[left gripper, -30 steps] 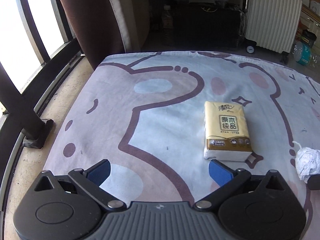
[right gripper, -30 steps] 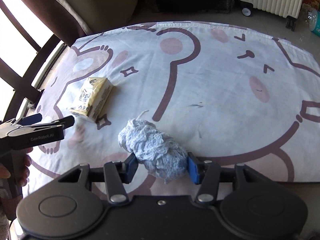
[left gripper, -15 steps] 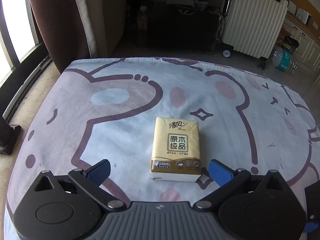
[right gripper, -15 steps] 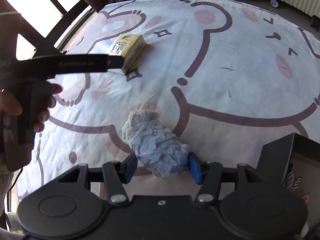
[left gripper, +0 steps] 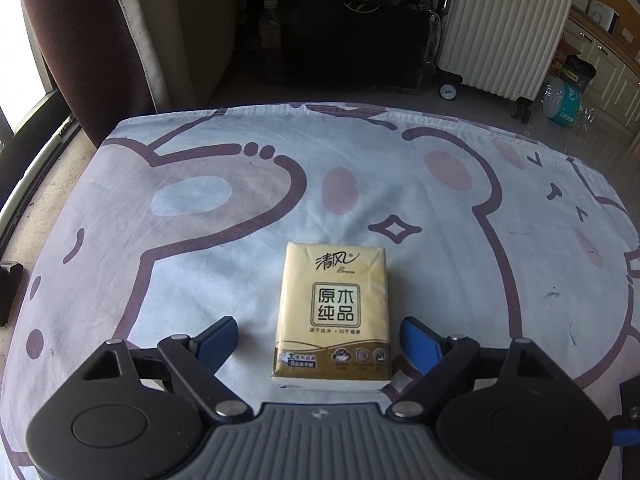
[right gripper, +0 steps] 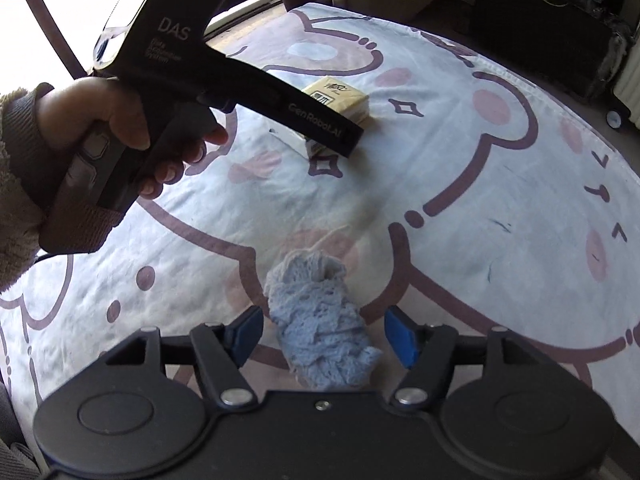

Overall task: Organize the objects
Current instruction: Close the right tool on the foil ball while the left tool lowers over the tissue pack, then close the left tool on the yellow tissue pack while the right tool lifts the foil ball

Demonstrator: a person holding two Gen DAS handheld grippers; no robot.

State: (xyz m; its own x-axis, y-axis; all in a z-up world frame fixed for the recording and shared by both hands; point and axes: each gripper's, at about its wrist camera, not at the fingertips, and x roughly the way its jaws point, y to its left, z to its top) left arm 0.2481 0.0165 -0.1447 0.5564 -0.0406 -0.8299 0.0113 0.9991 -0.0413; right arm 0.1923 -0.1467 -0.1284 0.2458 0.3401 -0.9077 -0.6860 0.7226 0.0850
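A yellow tissue pack [left gripper: 333,314] lies flat on the cartoon-print sheet [left gripper: 200,240]. My left gripper [left gripper: 320,344] is open, its blue pads on either side of the pack's near end with gaps on both sides. The pack also shows in the right wrist view [right gripper: 340,98], partly behind the left gripper's body [right gripper: 224,80]. My right gripper [right gripper: 324,334] is open around a crumpled light-blue cloth [right gripper: 320,328]; the pads stand clear of the cloth on both sides. I cannot tell whether the cloth rests on the sheet.
A white ribbed suitcase [left gripper: 500,28] and a dark case [left gripper: 352,40] stand on the floor beyond the sheet's far edge. A brown curtain [left gripper: 80,40] and window are at the left. A hand [right gripper: 120,120] holds the left gripper.
My left gripper moved over to the tissue pack and now straddles it. My right gripper opened off the blue cloth and swung left.
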